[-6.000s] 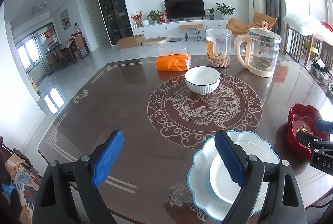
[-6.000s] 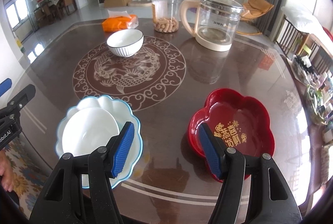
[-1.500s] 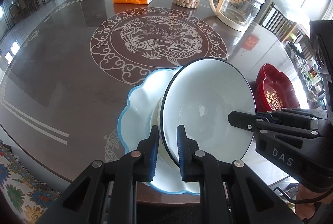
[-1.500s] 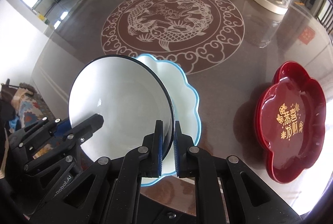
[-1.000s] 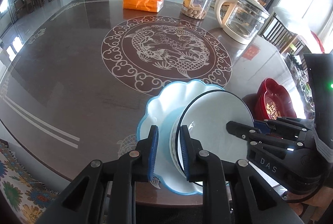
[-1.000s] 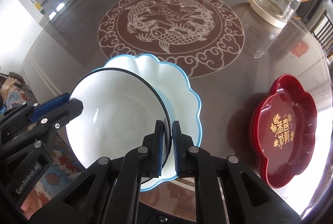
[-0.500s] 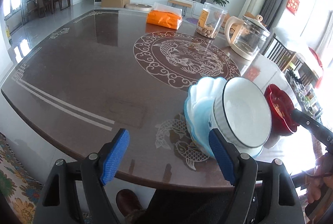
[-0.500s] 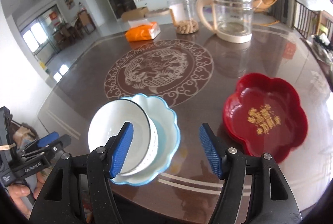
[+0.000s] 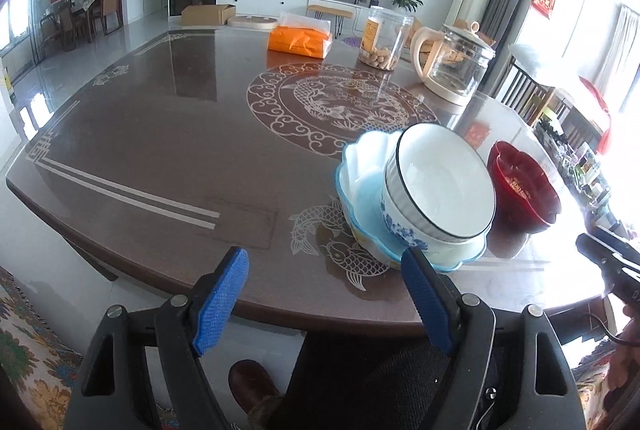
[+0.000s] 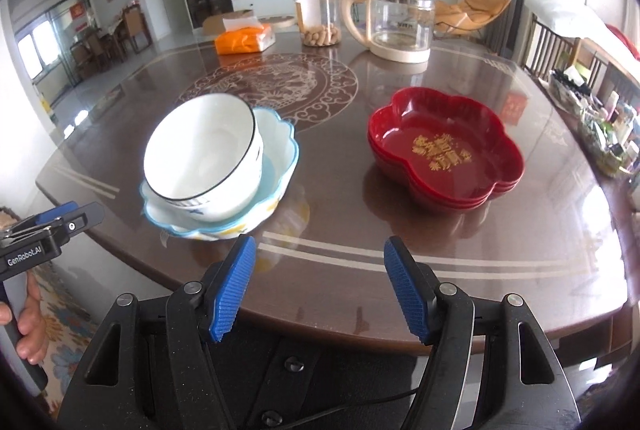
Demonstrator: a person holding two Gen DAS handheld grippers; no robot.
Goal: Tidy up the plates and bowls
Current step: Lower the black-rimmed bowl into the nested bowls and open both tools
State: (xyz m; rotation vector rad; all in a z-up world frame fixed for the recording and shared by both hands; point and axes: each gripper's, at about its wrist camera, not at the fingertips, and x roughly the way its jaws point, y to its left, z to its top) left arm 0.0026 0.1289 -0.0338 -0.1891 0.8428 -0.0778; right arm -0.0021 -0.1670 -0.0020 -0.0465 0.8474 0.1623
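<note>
- Both of my tools are standing with jaws spread and nothing between them: the left gripper [image 9: 324, 296] and the right gripper [image 10: 320, 288] are hanging over the near table [image 10: 440, 258] edge.
- I am judging the stacking step done: the white bowl [image 10: 202, 154] is sitting, tilted, inside the blue-rimmed scalloped plate [image 10: 280, 146] at the near left, possibly on a smaller dish beneath it, though that part is mostly hidden.
- I am looking at the red dishes [image 10: 444, 148], nested to the right, well apart from the blue stack.
- Next, I am thinking of either levelling the bowl or bringing the two stacks together, which calls for a gentle rim grip.
- Far off, a jar [image 10: 318, 16] is holding what look like peanuts; the glass kettle [image 10: 400, 20] is looking empty.
</note>
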